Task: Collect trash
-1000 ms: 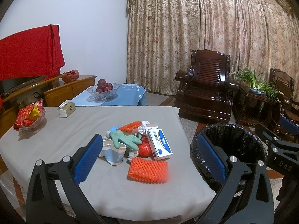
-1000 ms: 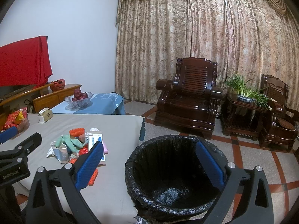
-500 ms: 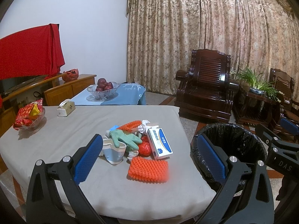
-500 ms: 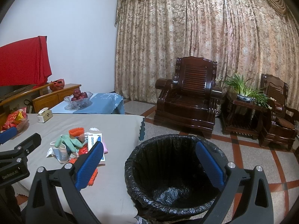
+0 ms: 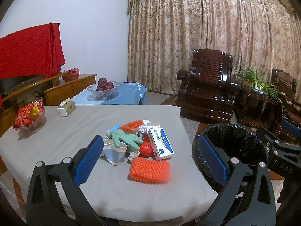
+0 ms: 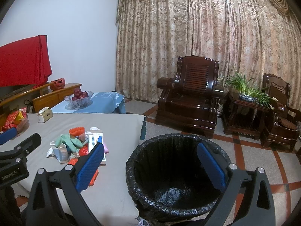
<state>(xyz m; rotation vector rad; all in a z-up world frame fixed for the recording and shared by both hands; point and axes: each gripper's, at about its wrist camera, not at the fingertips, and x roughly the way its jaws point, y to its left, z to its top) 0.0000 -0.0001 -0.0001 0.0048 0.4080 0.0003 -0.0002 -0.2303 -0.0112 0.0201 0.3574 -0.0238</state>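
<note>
Nothing gripped yet, both jaws wide open: left gripper (image 5: 148,162) best takes orange foam net (image 5: 149,171) first, nearest bin (image 6: 178,179)

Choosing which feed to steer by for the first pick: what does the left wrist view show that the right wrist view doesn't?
Only the left wrist view shows the whole orange foam net nearest the table edge, and the left tool open above it. Only the right wrist view shows the bin's bottom, apparently just liner, with the right tool open over it. Both show the green glove, paper cup and blue-and-white box.
</note>
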